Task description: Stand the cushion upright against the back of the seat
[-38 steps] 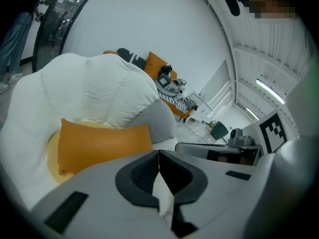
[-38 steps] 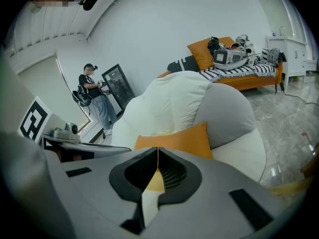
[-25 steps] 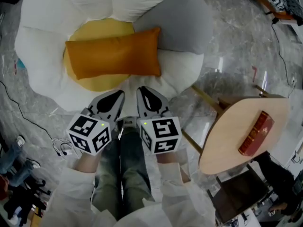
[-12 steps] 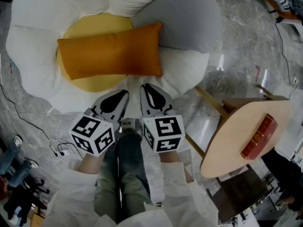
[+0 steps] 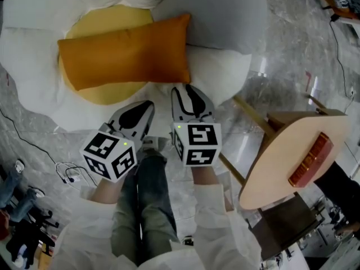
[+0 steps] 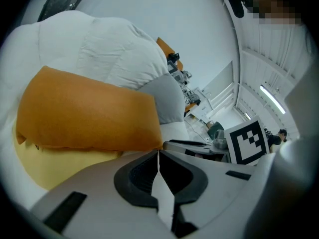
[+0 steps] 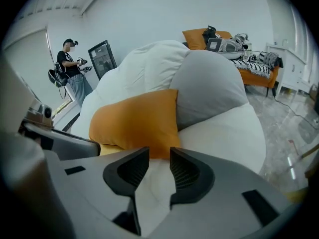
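Lying flat: cushion (image 5: 124,52) | left gripper (image 6: 158,153) closed | right gripper (image 7: 159,152) just opened, empty, facing edge

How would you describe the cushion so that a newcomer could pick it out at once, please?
Find the big white petal-shaped seat on the marble floor. Across its yellow centre lies the cushion, flat. It is the only orange rectangle there, beside a grey petal.

Matt cloth cushion (image 5: 124,52), glossy stone floor (image 5: 292,55)
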The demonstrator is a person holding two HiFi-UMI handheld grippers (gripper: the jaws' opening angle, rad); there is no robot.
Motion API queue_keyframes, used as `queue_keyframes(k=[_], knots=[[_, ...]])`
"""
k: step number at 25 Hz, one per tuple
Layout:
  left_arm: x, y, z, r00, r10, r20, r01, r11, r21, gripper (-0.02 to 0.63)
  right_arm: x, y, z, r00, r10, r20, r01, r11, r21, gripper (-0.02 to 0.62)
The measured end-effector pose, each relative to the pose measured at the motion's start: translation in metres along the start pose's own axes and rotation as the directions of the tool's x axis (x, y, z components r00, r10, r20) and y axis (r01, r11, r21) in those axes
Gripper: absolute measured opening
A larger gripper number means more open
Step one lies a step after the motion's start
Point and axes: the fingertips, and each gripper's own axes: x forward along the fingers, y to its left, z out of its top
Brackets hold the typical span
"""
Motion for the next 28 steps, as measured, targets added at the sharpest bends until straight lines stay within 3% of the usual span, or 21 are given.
queue_keyframes(k=[6, 11, 14, 19, 24, 28], knots=[[0.006, -0.007, -0.016, 0.999, -0.024, -0.027, 0.024, 1.0, 0.01, 0.009, 0.012, -0.013, 0.001, 0.999, -0.046, -0.008, 0.045, 0.994, -0.103, 0.193], [0.009, -0.005, -0.016, 0.999, -0.034, -0.03, 0.035, 0.999, 0.023, 0.009, 0.028, -0.013, -0.01, 0.996, -0.042, -0.074, 0.018, 0.954, -0.298, 0.255], [0.009, 0.001, -0.01, 0.999, -0.029, -0.02, 0.029, 1.0, 0.01, 0.009, 0.034, -0.015, -0.01, 0.995, -0.06, -0.078, 0.027, 0.932, -0.362, 0.255], [0.007, 0.012, 0.001, 1.0, -0.01, -0.002, 0.01, 1.0, 0.005, 0.009, 0.039, -0.015, -0.01, 0.995, -0.067, -0.077, 0.035, 0.932, -0.361, 0.248], [0.001, 0.019, 0.011, 1.0, 0.005, 0.016, -0.005, 1.0, 0.003, 0.009, 0.045, -0.011, -0.015, 0.991, -0.063, -0.117, 0.01, 0.913, -0.408, 0.208], [0.0, 0.018, 0.012, 1.0, 0.004, 0.007, -0.004, 1.0, 0.011, 0.009, 0.046, -0.01, -0.015, 0.986, -0.051, -0.157, -0.019, 0.909, -0.415, 0.138]])
